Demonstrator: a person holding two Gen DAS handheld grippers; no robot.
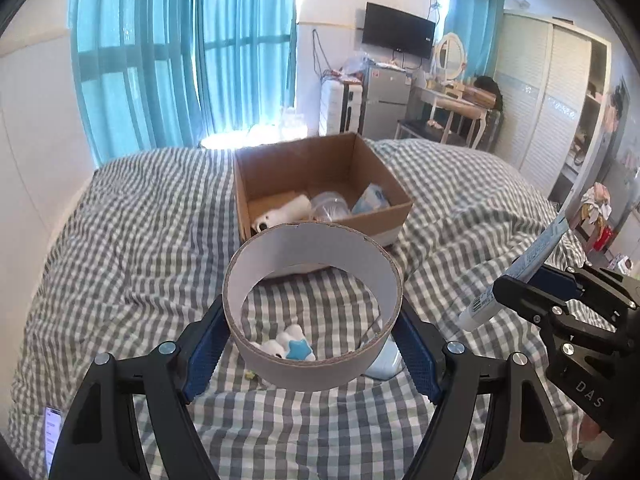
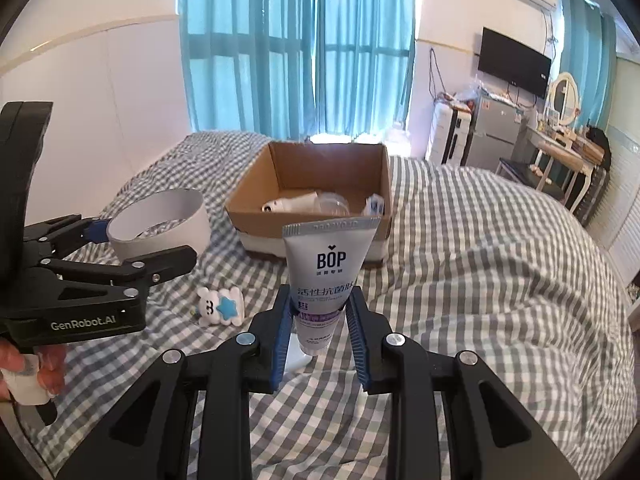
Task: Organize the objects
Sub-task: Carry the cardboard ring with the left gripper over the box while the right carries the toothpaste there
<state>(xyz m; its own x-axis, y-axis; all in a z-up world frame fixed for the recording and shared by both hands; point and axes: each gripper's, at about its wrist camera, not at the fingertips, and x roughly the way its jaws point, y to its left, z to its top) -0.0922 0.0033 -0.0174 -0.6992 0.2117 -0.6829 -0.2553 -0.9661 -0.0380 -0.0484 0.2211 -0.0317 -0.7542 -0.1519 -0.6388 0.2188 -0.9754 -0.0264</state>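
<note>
1. Left hand-held gripper [image 1: 312, 344]: closed on a wide cardboard ring [image 1: 312, 308], blue pads pressed to its outer wall on both sides. The ring is held clear of the bed [image 1: 120, 240], open end up.
2. Right hand-held gripper [image 2: 320, 320]: closed on a white tube [image 2: 326, 276] marked "BOP". The pads clamp its lower body; the crimped end points up and the cap end hangs down between the fingers.
3. Box [image 1: 320, 184]: open cardboard box on the checked bed cover, straight ahead of both grippers and just beyond the ring in the left wrist view. It holds a white cylinder [image 1: 286, 210], a clear plastic item [image 1: 330, 206] and a pale blue packet [image 1: 372, 198].
4. Toy [image 2: 220, 304]: small white plush with a blue star, lying on the bed below the left gripper. From the right wrist view it sits ahead and to the left of the right gripper, between the two grippers. In the left wrist view it shows through the ring's opening.
5. A pale blue-white item [image 1: 384, 362] lies on the bed just under the ring's right edge; what it is cannot be told.
6. Phone [image 1: 52, 436]: lit screen at the left gripper's near left, on the bed.
7. The right gripper is to the right of the left one, apart from it; tube and ring do not touch.
</note>
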